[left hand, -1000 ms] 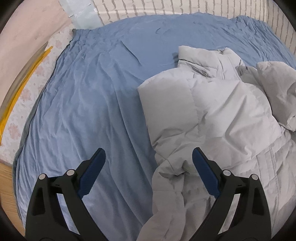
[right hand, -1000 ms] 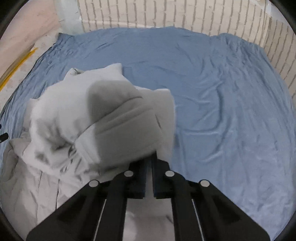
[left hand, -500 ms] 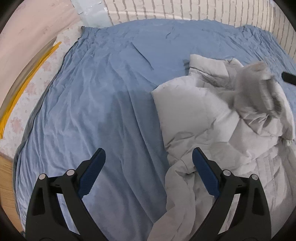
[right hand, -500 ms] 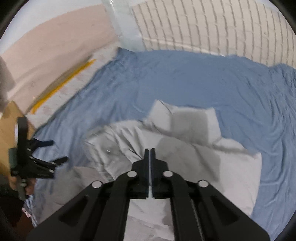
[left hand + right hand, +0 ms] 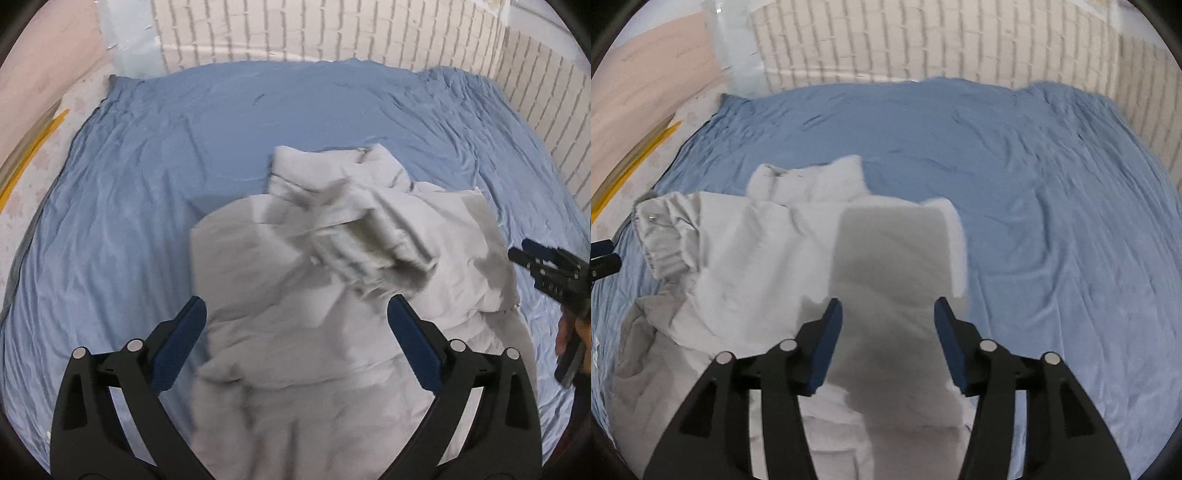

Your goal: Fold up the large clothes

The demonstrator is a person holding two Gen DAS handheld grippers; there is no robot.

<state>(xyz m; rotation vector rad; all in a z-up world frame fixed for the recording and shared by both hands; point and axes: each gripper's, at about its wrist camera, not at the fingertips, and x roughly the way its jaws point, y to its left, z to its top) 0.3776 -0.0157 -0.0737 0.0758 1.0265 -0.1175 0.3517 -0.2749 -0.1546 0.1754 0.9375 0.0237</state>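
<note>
A pale grey padded jacket (image 5: pixel 280 317) lies crumpled on the blue bed sheet (image 5: pixel 140 192). One sleeve (image 5: pixel 369 243), blurred, is flung across its chest. My left gripper (image 5: pixel 295 332) hangs open above the jacket's lower half and touches nothing. The right gripper (image 5: pixel 543 266) shows at the right edge, held in a hand (image 5: pixel 570 332). In the right wrist view the right gripper (image 5: pixel 888 332) has its jaws opening. The jacket (image 5: pixel 757 258) shows between them, but the pads do not press on it. A ribbed sleeve cuff (image 5: pixel 661 236) lies at the left, near the left gripper's tip (image 5: pixel 602 254).
The blue sheet (image 5: pixel 1052 192) spreads wide to the right of and beyond the jacket. A white brick wall (image 5: pixel 332 29) bounds the bed at the back and right. A floral mattress edge with a yellow strip (image 5: pixel 29 155) runs along the left.
The right gripper, shut on the sleeve before, carried it across the jacket and let go; its jaws now stand apart. The left gripper drew up and back, bringing the jacket to mid-view.
</note>
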